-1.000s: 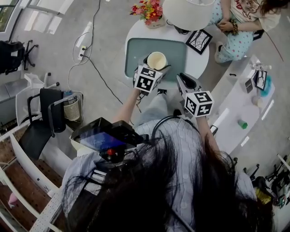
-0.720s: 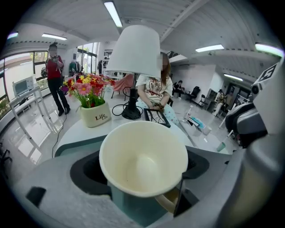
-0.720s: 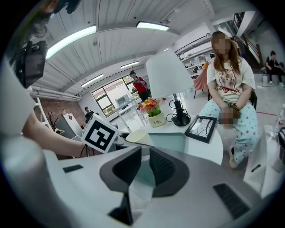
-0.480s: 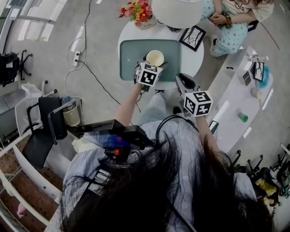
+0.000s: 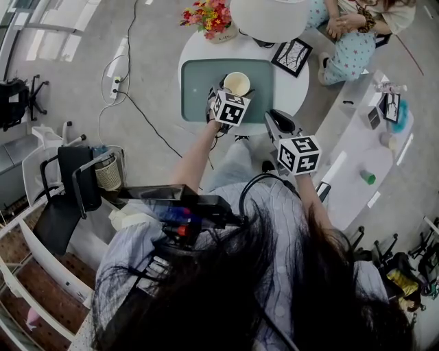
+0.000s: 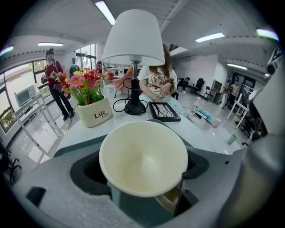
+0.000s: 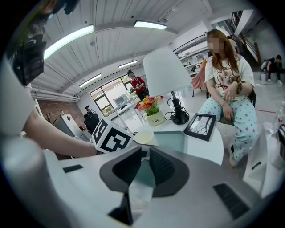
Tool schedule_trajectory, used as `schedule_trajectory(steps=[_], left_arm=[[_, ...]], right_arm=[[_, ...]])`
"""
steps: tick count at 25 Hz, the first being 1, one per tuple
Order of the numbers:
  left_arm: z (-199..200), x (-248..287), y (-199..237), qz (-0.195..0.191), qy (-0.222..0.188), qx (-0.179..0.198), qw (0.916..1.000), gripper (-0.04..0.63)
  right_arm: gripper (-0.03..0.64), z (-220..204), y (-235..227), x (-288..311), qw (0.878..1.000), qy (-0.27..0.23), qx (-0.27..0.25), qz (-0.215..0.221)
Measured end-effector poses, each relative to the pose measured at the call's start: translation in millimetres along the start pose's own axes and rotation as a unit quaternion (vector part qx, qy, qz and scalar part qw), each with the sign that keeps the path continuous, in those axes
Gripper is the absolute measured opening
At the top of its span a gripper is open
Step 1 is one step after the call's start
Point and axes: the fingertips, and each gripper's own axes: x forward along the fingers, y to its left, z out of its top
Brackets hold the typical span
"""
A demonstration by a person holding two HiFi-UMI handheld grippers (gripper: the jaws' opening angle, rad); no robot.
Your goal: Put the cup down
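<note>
A cream cup [image 5: 237, 83] is gripped by my left gripper [image 5: 228, 103], which is shut on its lower body. It hangs over the teal mat [image 5: 199, 82] on the round white table [image 5: 302, 86]. In the left gripper view the cup [image 6: 143, 158] tilts its open mouth toward the camera between the jaws of the left gripper [image 6: 144, 189]. Its base is hidden, so I cannot tell whether it touches the mat. My right gripper [image 5: 278, 123] hovers off the table's near edge, to the right. The right gripper [image 7: 145, 153] is shut and holds nothing. From there the cup [image 7: 143, 136] is visible too.
Behind the mat stand a flower pot [image 5: 216, 20], a white lamp [image 5: 267, 17] and a picture frame [image 5: 291, 57]. A seated person [image 5: 350, 34] is past the table. A white bench [image 5: 357, 158] with a small green cup [image 5: 369, 178] runs along the right.
My left gripper has carried the cup slightly farther in and to the right over the mat. The right gripper has barely moved.
</note>
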Motion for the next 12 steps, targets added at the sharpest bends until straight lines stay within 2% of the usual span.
schedule_trajectory(steps=[3, 7, 12], left_arm=[[0.6, 1.8, -0.7, 0.007, -0.007, 0.01, 0.9999, 0.451], [-2.3, 4.7, -1.0, 0.006, -0.014, 0.004, 0.9999, 0.451], [-8.1, 9.3, -3.0, -0.008, 0.021, 0.011, 0.9997, 0.451]], right_arm=[[0.072, -2.3, -1.7, -2.0, 1.0, 0.002, 0.002, -0.002], [0.073, -4.8, -4.0, -3.2, 1.0, 0.002, 0.008, -0.005], [0.072, -6.5, -5.1, -1.8, 1.0, 0.002, 0.014, -0.006]])
